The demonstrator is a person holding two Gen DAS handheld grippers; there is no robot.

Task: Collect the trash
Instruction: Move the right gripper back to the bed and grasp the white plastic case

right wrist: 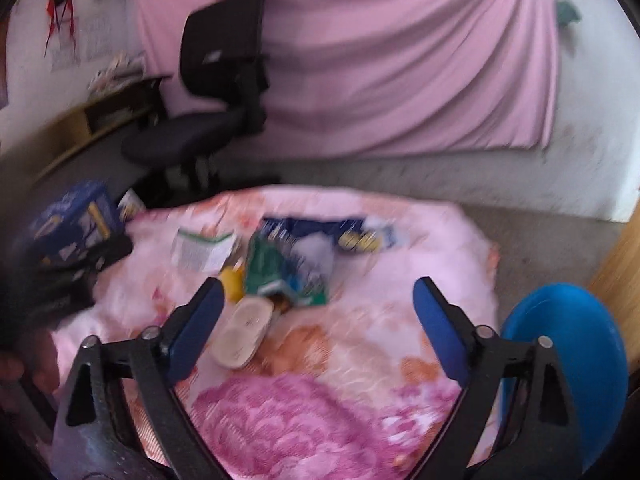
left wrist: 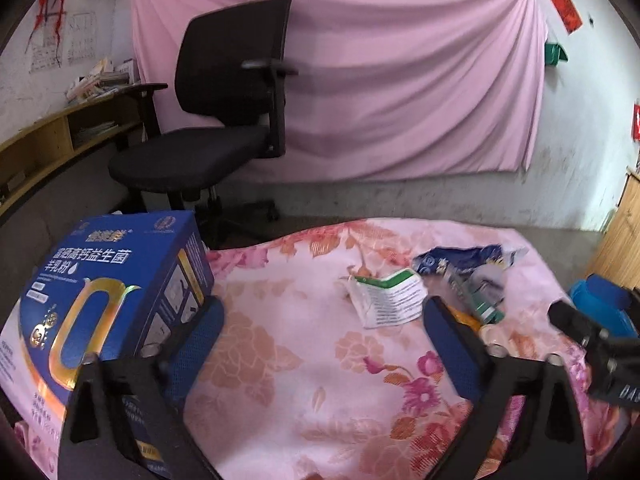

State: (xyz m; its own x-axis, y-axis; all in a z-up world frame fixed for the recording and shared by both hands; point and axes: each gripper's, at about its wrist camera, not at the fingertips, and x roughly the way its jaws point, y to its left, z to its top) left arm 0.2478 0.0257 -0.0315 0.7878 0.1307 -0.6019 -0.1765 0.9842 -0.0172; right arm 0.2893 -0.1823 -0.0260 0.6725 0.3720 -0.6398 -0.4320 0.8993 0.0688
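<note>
Both pairs of fingers stand spread wide and empty: the left gripper (left wrist: 324, 320) over bare floral cloth (left wrist: 304, 360), the right gripper (right wrist: 320, 304) just short of the trash pile (right wrist: 280, 272). That pile, wrappers and a white paper (left wrist: 386, 298), lies mid-tabletop. A blue box (left wrist: 112, 280) sits at the left edge, a blue bin (right wrist: 568, 360) on the right.

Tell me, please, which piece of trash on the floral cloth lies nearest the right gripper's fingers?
The pale oval lid, just beside the right gripper's left finger; the wrappers and leaflet lie farther back.
</note>
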